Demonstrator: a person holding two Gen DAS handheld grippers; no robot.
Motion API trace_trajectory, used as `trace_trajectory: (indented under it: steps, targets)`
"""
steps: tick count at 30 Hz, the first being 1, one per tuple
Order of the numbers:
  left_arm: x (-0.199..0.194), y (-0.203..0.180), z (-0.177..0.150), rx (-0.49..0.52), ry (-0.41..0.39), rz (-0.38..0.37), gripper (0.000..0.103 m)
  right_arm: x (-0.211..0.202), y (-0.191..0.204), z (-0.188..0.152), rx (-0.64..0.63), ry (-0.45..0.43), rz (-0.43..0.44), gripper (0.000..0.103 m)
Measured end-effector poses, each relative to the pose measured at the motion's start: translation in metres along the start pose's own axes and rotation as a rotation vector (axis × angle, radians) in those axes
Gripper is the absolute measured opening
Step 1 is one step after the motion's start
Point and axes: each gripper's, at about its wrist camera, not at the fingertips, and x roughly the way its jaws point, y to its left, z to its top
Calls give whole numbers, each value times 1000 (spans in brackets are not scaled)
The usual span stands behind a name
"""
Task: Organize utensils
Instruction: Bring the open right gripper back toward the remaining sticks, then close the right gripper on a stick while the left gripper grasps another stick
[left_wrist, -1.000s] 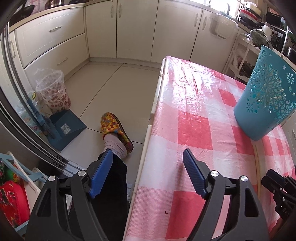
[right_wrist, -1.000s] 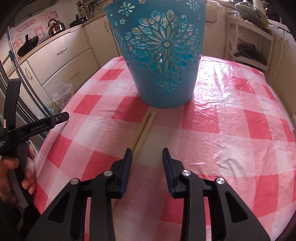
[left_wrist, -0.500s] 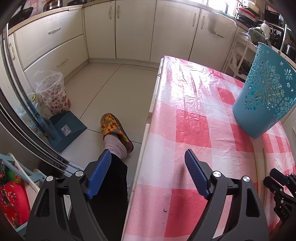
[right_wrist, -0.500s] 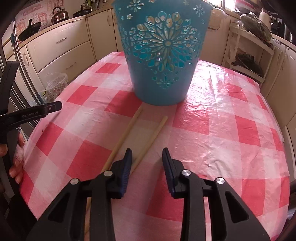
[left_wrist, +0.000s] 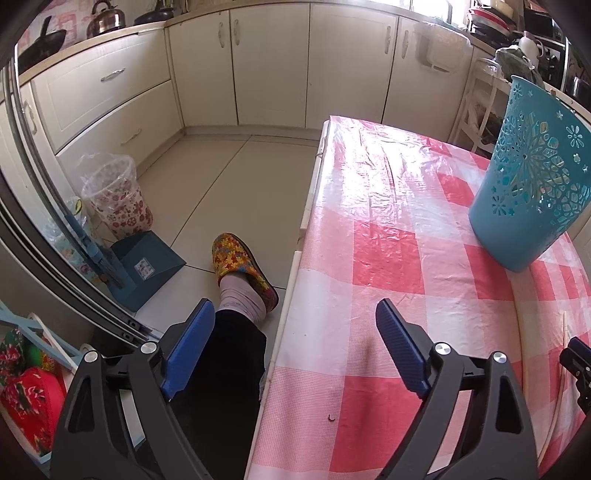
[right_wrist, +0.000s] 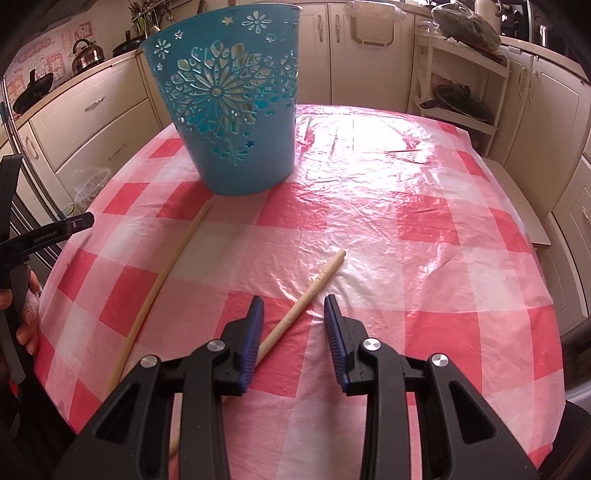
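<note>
Right gripper (right_wrist: 293, 325) half spread, nothing pinched; the shorter pale wooden chopstick (right_wrist: 306, 295) lies flat between its pads, tip toward 1 o'clock. A second, longer wooden stick (right_wrist: 162, 280) lies at 10 o'clock, reaching the perforated blue plastic basket (right_wrist: 229, 122) at 11. Left gripper (left_wrist: 295, 354) empty, jaws opening over the red-checked tablecloth (left_wrist: 388, 258) edge. Advice: lower, centre, close near mid-length. Contact with left pad probably absent; view unclear.
</note>
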Motion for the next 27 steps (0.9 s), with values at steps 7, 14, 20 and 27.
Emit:
trace_trajectory:
  steps: [7,14,20,27]
  targets:
    - [1,-5,0,21,5,16,85,4,1,5,-45,6,1,31]
    - [-12,-60,-11,102,59,-150,85,10,-3,15,-78,39,60,30]
    - [-19,-136,-13,301,60,-175,85,7,-17,13,-36,36,86,29]
    - [4,-173,-4,347,131,-130,79,7,-23,14,6,44,110,29]
